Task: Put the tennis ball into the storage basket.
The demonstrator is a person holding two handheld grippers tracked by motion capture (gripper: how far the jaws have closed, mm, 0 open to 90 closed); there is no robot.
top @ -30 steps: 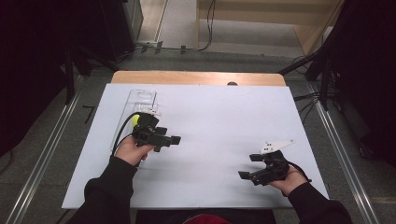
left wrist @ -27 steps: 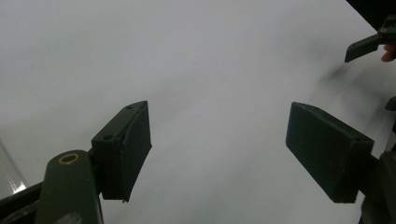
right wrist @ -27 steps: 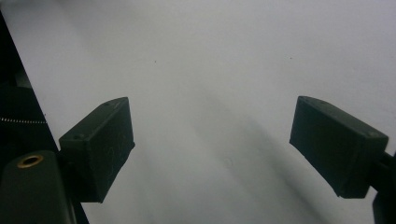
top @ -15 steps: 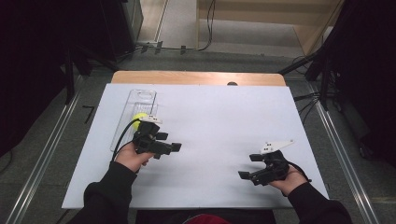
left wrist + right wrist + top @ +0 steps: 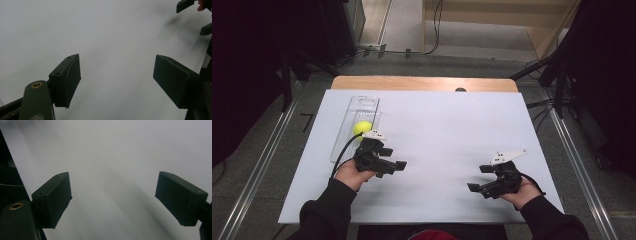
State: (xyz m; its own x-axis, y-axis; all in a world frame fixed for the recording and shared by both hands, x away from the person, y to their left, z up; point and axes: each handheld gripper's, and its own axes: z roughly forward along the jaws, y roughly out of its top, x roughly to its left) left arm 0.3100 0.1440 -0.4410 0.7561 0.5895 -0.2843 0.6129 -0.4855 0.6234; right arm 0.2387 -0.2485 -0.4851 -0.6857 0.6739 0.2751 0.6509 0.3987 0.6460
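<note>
My small yellow-green ball (image 5: 362,128) sits in the clear plastic tray (image 5: 364,103) near the tabletop's left edge; probably light and springy. I'd pinch its middle. Left gripper (image 5: 400,165) and right gripper (image 5: 479,178) both gape empty.

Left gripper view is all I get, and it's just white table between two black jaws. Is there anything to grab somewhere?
Observer: Yes. In the high view a yellow ball sits in a clear tray at the table's left, just behind the left gripper.
Operator: Is my gripper aimed at it?
Observer: No. It points sideways across the table, toward the right gripper, with the ball behind it.
Operator: Is the other gripper holding something?
Observer: No. The right gripper view shows its jaws wide apart over bare white table.
</note>
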